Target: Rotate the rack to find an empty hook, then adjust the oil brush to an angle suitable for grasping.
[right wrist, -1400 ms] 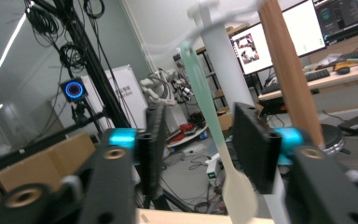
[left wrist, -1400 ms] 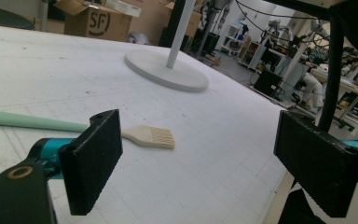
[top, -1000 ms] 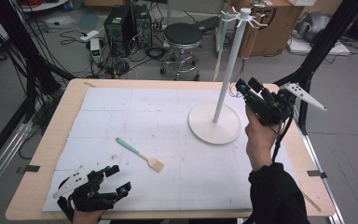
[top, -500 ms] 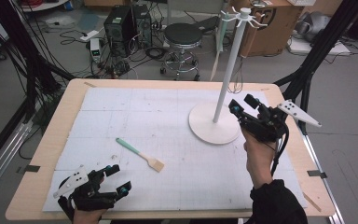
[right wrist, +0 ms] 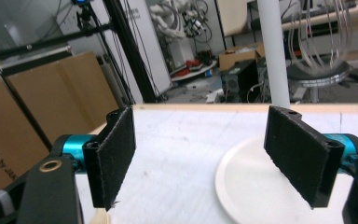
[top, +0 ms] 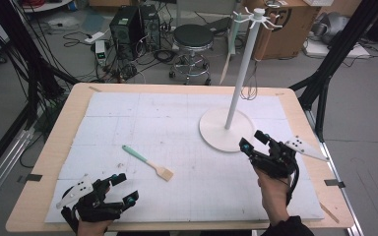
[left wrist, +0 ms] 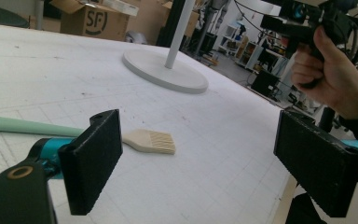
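A brush (top: 147,163) with a green handle and tan bristles lies on the white mat, left of centre. My left gripper (top: 127,188) rests open at the near left edge, pointing toward it. In the left gripper view the brush (left wrist: 149,141) lies just beyond my open left gripper (left wrist: 200,158), apart from the pads. My right gripper (top: 253,141) hovers low at the near right rim of the white stand's base (top: 225,130). Its jaws have just been opening and nothing is between them. In its own view the right gripper (right wrist: 214,158) faces the base (right wrist: 251,186) and pole (right wrist: 272,51).
The stand's pole (top: 241,73) rises to hooks with a wire whisk (top: 250,88) and a wooden utensil (top: 225,69) hanging. The mat (top: 128,118) covers most of the wooden table (top: 49,162). A stool (top: 192,37) and boxes stand beyond the far edge.
My right gripper has come down and toward the near side, from beside the pole to low by the base's rim, and its jaws have widened. The left gripper and brush have not moved.
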The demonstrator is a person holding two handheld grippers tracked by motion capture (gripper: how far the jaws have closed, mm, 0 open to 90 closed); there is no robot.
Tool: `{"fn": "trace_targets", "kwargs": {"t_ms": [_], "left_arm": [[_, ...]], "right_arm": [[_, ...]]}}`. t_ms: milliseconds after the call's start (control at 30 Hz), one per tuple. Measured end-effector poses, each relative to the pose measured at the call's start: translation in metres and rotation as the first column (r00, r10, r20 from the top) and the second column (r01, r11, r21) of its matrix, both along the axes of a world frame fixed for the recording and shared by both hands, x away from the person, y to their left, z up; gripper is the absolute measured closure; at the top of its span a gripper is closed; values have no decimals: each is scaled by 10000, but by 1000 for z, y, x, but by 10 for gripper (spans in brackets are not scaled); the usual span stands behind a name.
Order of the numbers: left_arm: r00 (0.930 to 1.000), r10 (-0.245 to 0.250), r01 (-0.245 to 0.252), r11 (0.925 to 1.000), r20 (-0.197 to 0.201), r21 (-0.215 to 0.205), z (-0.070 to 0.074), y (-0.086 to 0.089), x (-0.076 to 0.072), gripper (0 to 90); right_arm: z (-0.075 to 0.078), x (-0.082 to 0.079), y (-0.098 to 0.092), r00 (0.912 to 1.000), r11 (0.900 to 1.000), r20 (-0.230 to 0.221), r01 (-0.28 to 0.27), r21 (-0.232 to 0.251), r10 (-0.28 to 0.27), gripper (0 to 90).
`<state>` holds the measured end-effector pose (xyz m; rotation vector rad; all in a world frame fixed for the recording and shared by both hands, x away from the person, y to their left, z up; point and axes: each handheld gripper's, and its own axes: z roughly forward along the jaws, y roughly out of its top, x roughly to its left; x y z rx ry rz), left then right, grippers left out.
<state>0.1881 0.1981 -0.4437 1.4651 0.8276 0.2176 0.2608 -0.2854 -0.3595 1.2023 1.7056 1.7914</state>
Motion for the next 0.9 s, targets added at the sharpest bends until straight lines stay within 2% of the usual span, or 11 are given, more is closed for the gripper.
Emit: {"fn": "trace_targets", "kwargs": {"t_ms": [267,433,667,900], "left_arm": [[9999,142,-143,9999,-78,-96,0,0,1,158],[9990,311,-326,9984,-329,-465,2,2,5,162],[9976,490,-499,9986,-480,-178,0,0,6,189],[9979,474,-475,9989,-437,-17,0,0,4,196]], "right_arm": [[-34,-25,0,9999,9956,125,-62,-933,74,234],[-46,-33,4,9994,9949,-41,-359,-940,356,231],[-50,-40,1,9984,9958,-203,-538,-742,524,231],[-51,-41,0,9991,9974,-190,-397,-594,386,236]]}}
